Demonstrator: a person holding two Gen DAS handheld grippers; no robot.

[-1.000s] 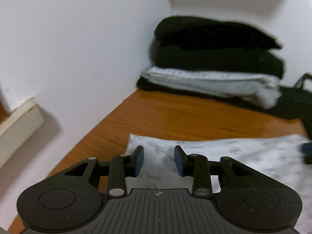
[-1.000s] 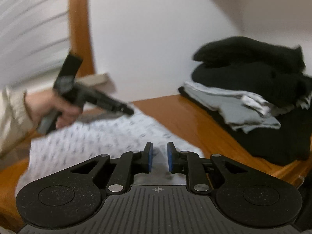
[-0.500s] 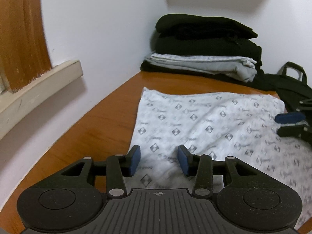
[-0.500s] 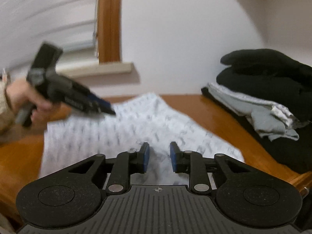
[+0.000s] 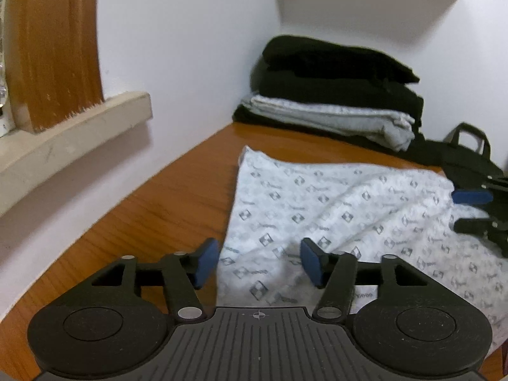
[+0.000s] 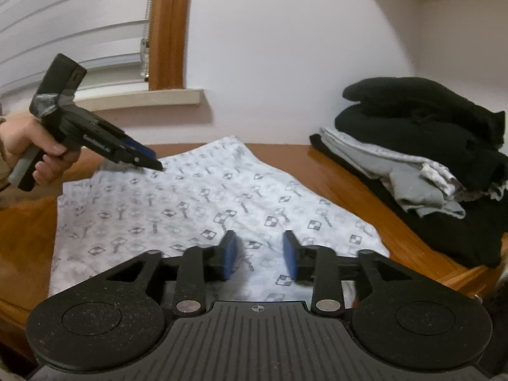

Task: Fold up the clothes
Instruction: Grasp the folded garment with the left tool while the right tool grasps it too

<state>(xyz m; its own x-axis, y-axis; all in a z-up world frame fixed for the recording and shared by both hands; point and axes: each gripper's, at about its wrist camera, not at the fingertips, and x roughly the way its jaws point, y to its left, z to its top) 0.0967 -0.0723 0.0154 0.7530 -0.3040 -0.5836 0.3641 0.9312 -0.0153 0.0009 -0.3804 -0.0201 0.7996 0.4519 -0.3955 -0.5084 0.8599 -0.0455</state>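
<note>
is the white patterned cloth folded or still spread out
Folded flat: the white patterned cloth lies as a neat rectangle on the wooden table.

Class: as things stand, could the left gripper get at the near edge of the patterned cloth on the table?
Probably yes: the left gripper has just been opening, its jaws stand open over the patterned cloth with nothing between.

The white patterned cloth [image 6: 197,209] carried a repeated print of checkered diamonds with small lettering beside each, too blurred to read. A white label [image 5: 365,297] at its near edge showed characters like "Y000", only partly visible. White lettering ran along the left gripper [image 6: 149,162] body, illegible.
</note>
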